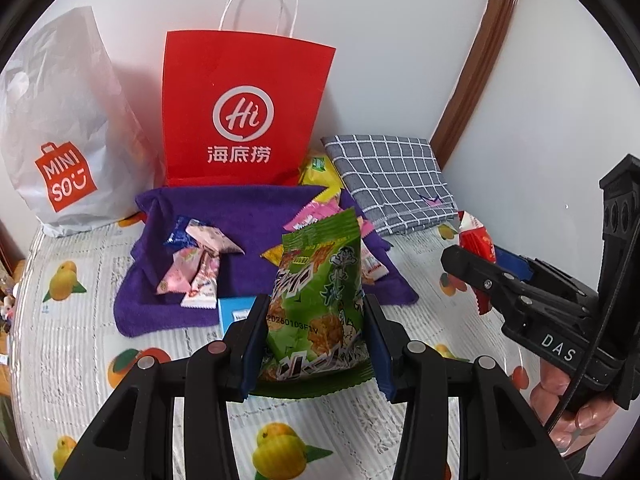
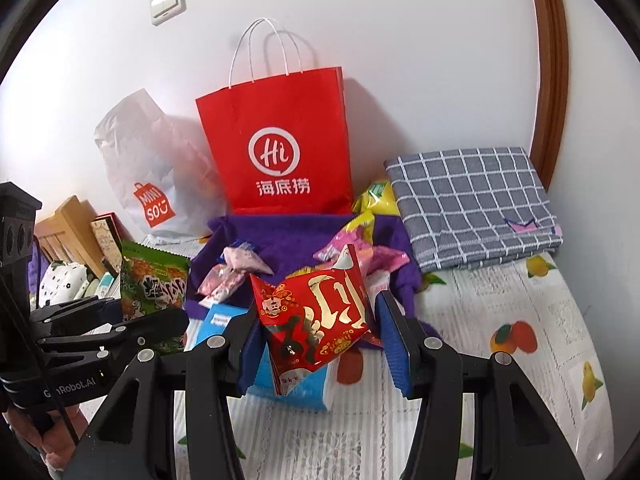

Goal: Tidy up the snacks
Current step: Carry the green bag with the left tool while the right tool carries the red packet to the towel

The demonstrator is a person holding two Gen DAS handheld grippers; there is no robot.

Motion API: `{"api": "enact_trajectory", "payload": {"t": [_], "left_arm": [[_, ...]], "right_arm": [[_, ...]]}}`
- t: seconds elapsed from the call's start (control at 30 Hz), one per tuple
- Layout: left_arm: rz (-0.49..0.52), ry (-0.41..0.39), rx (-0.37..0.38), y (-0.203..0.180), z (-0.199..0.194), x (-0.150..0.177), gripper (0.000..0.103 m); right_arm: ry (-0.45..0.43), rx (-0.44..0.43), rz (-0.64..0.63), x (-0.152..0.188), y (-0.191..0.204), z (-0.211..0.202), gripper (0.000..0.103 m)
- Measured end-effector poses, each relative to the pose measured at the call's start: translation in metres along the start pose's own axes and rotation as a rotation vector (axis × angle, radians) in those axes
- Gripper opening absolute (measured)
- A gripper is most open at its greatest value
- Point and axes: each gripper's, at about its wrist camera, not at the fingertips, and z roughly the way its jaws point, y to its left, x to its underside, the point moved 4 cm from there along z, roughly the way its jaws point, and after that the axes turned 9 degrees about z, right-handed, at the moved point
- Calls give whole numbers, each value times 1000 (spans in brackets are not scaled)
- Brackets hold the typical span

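Note:
My left gripper (image 1: pixel 316 320) is shut on a green snack packet (image 1: pixel 316 292) and holds it upright above the table; it also shows in the right wrist view (image 2: pixel 154 284). My right gripper (image 2: pixel 320 332) is shut on a red snack packet (image 2: pixel 316 320), whose tip shows in the left wrist view (image 1: pixel 478 244). Behind them a purple towel (image 1: pixel 256 208) carries several small pink, blue and yellow snack packets (image 1: pixel 196 264). A red paper bag (image 1: pixel 244 108) with white handles stands upright behind the towel.
A white Miniso bag (image 1: pixel 64 136) leans at the back left. A folded grey checked cloth (image 1: pixel 388 176) lies at the back right by the wall. A blue box (image 2: pixel 296 380) lies on the fruit-print tablecloth (image 1: pixel 72 312). Wooden items and clutter (image 2: pixel 68 240) stand at the left.

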Motion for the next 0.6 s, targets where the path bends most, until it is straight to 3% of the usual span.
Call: {"api": "enact_trajectory", "payload": {"t": [0.6], "left_arm": [[-21,-7,-21,31,18,-25,43]], "right_arm": [[5,-14,-40,-33,22,41,52]]}}
